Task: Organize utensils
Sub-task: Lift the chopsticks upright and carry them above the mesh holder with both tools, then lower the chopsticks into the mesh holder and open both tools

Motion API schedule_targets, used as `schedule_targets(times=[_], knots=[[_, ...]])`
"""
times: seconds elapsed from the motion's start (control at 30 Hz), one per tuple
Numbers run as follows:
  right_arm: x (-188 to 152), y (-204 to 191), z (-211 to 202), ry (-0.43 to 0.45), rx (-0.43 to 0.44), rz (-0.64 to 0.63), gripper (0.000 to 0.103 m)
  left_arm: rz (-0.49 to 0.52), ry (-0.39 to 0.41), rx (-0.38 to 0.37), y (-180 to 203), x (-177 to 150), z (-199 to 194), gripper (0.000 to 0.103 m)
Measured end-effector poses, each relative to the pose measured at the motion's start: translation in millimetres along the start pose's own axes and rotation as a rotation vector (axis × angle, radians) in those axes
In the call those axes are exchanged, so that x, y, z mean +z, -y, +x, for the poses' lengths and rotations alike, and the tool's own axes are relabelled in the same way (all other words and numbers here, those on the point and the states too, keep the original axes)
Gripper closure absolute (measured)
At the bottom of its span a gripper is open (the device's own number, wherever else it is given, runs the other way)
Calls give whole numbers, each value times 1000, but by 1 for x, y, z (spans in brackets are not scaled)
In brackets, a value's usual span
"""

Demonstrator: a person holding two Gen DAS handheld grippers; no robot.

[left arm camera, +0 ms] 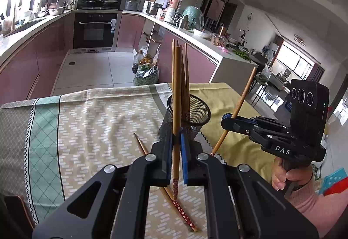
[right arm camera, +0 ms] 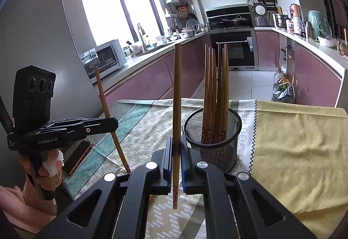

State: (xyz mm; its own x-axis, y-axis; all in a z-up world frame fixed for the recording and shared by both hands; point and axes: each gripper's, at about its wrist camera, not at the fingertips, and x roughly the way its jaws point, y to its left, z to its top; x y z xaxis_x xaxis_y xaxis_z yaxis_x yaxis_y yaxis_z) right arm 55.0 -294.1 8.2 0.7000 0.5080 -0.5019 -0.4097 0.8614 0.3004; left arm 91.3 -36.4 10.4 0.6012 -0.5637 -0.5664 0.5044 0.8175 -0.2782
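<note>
A black mesh cup point(left arm camera: 191, 118) stands on the cloth-covered table and holds several wooden chopsticks point(right arm camera: 215, 91); it also shows in the right wrist view point(right arm camera: 214, 141). My left gripper point(left arm camera: 176, 147) is shut on one chopstick point(left arm camera: 177, 95), held upright just in front of the cup. My right gripper point(right arm camera: 176, 152) is shut on another chopstick point(right arm camera: 177, 108), upright, left of the cup. Each gripper shows in the other's view, the right one point(left arm camera: 228, 121) and the left one point(right arm camera: 113, 123). One chopstick point(left arm camera: 171, 197) lies on the cloth below my left gripper.
The table carries a patterned cloth point(left arm camera: 93, 121) and a yellow cloth point(right arm camera: 300, 147). A phone point(right arm camera: 77, 156) lies at the table's left edge. Kitchen counters, an oven point(left arm camera: 94, 30) and bags on the floor point(left arm camera: 146, 75) lie beyond the table.
</note>
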Motion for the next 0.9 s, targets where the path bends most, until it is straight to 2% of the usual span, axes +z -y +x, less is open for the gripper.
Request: schedule_targets(times=[0.7, 0.9], knots=[[67, 1, -28, 167, -38, -87, 97, 37, 173, -41, 35, 85, -9, 95], [78, 5, -25, 186, -72, -99, 97, 82, 199, -7, 54, 97, 1, 96]])
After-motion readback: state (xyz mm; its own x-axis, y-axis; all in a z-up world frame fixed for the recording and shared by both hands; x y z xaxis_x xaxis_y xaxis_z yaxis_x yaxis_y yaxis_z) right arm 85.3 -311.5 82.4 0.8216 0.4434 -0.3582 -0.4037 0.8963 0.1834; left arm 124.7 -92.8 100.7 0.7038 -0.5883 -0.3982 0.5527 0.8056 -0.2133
